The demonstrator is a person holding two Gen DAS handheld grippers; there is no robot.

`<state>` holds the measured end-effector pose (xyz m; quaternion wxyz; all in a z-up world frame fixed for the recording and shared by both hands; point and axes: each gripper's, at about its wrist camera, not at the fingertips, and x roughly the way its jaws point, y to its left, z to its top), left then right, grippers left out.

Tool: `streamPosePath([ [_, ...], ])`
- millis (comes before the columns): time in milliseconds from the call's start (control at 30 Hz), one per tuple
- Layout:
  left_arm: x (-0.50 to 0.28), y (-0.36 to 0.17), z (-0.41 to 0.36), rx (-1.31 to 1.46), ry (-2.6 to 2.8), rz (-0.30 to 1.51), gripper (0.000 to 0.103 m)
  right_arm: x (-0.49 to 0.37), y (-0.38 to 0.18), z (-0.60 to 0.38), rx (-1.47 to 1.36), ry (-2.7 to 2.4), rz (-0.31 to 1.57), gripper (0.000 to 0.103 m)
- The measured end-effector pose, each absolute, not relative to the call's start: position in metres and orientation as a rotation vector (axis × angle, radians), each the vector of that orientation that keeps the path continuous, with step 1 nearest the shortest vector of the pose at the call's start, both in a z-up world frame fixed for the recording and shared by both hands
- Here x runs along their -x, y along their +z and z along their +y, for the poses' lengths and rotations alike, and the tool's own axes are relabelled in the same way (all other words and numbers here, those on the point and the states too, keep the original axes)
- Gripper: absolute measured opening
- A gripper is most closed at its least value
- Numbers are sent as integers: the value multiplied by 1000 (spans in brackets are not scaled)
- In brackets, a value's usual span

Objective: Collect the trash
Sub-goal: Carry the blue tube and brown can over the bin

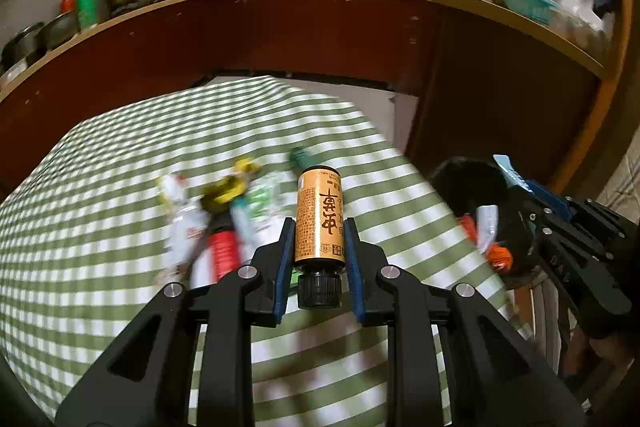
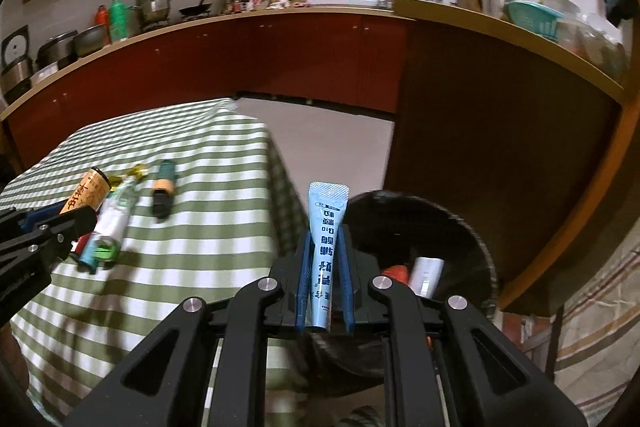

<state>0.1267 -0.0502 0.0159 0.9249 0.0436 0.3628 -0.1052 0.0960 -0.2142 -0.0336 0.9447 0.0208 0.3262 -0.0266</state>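
Note:
My left gripper (image 1: pixel 319 227) is shut on a gold bottle (image 1: pixel 320 203) with a black cap, held above the green-checked table (image 1: pixel 120 307). It also shows at the left edge of the right wrist view as the left gripper (image 2: pixel 66 217) with the gold bottle (image 2: pixel 86 193). My right gripper (image 2: pixel 325 239) is shut on a light blue tube (image 2: pixel 326 227), just left of a black bin (image 2: pixel 472 239). The bin holds a white can (image 2: pixel 426 275) and something orange. Loose trash (image 1: pixel 224 215) lies blurred on the cloth: wrappers, a red item, a clear green bottle (image 2: pixel 110 227) and a teal bottle (image 2: pixel 163 191).
The bin (image 1: pixel 464 183) stands off the table's right edge, with the right gripper (image 1: pixel 536 199) beside it. Dark red cabinets (image 2: pixel 320 59) under a crowded counter run behind. Bare floor (image 2: pixel 332 155) lies between table and cabinets. A chair frame shows below the bin.

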Motion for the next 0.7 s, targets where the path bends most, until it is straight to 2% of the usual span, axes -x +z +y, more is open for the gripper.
streamPosePath([
  [700,-162,-17,-187,-208,-311,769,23,-98,-59,-299,-92,-166,683,14],
])
